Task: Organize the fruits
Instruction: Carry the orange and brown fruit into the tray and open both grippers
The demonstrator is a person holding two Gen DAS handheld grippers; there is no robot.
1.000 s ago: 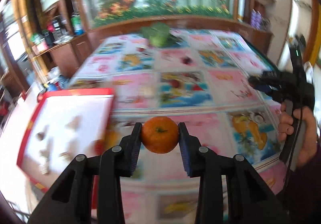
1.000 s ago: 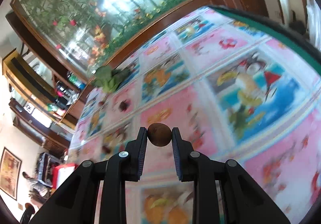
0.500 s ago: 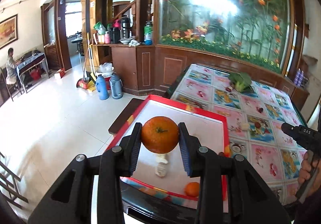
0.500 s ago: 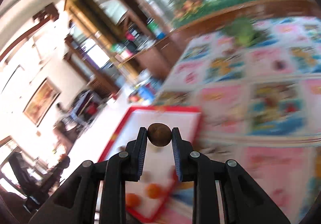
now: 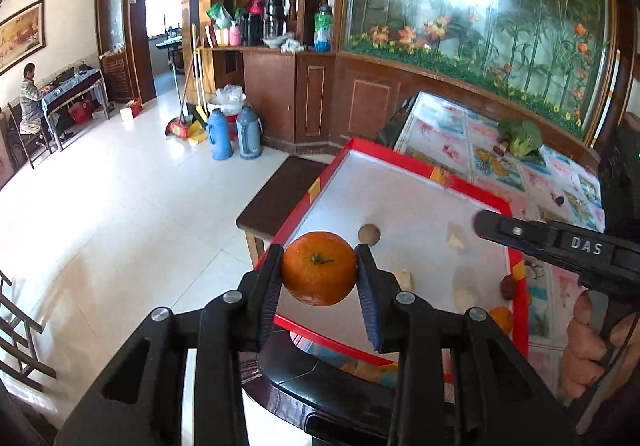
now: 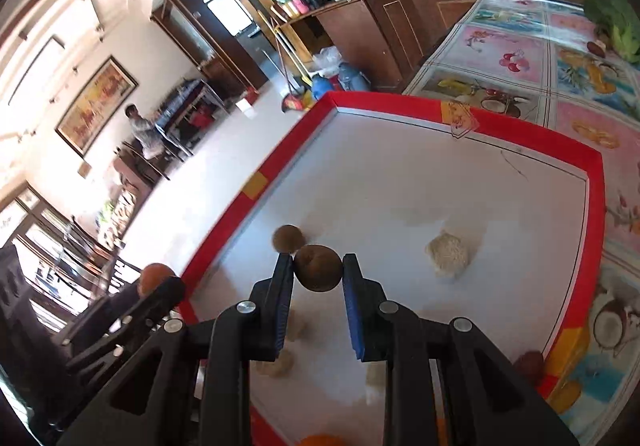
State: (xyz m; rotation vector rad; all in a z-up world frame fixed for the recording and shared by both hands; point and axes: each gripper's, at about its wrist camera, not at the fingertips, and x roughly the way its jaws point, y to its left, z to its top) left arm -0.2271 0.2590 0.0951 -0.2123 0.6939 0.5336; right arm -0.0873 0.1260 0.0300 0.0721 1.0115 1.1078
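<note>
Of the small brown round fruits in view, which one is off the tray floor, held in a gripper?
The brown fruit clamped between the right gripper fingers, above the red tray. The other brown one lies on the tray floor just beyond it, near the left rim.

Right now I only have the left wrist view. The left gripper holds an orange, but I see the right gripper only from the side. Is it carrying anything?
Observer: Yes. In the right wrist view, the right gripper is shut on a small brown round fruit.
Reviewer: Is that fruit over the tray?
Observer: It appears so. The white floor of the red-rimmed tray fills the view behind the fruit.
Reviewer: Is anything lying close to it?
Observer: A second brown fruit lies on the tray floor just beyond the gripper's left fingertip.
</note>
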